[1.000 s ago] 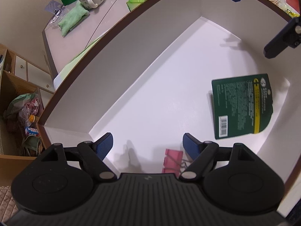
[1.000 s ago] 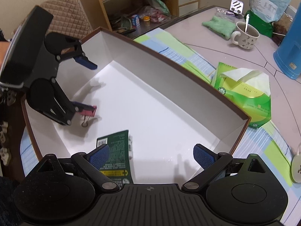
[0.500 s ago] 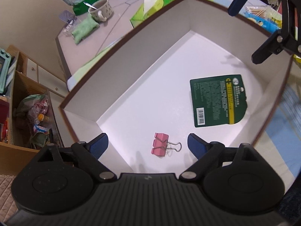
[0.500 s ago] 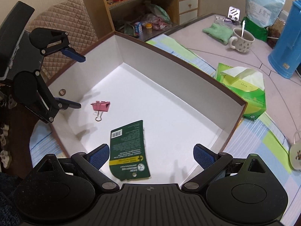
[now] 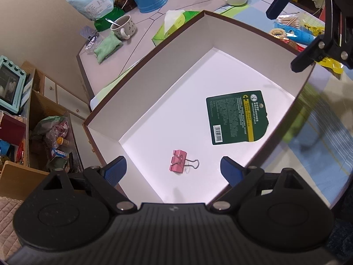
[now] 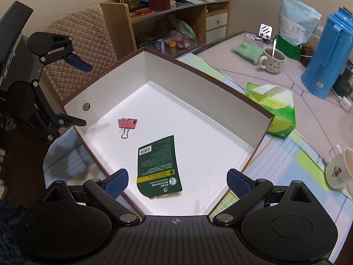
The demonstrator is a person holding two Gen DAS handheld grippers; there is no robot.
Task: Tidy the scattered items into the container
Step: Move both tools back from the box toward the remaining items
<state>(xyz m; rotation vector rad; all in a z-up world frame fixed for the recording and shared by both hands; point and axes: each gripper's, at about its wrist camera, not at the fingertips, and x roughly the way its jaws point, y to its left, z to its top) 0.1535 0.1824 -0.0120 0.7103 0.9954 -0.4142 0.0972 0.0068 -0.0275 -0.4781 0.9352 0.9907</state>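
A brown-edged box with white inside walls [image 5: 154, 75] [image 6: 198, 84] sits on the table. On its floor lie a pink binder clip [image 5: 178, 164] [image 6: 127, 123] and a dark green packet [image 5: 237, 117] [image 6: 157, 165], a little apart. My left gripper [image 5: 173, 172] hangs open above the box's near corner, over the clip, holding nothing. In the right wrist view that left gripper [image 6: 74, 90] shows at the box's left end. My right gripper [image 6: 176, 181] is open and empty above the packet end; in the left wrist view the right gripper [image 5: 289, 35] stands past the far rim.
Beside the box lies a green tissue pack [image 6: 273, 108] [image 5: 174, 22]. Farther on the table stand a blue jug [image 6: 326, 53], a mug with a spoon [image 6: 272, 59], a white cup [image 6: 340, 167] and snack packets [image 5: 295, 28]. A shelf unit [image 6: 172, 22] and a quilted chair [image 6: 79, 50] stand beyond.
Both grippers have risen and drawn back from inside the box. The pink clip, which was at the left fingers one second ago, now lies free on the floor.
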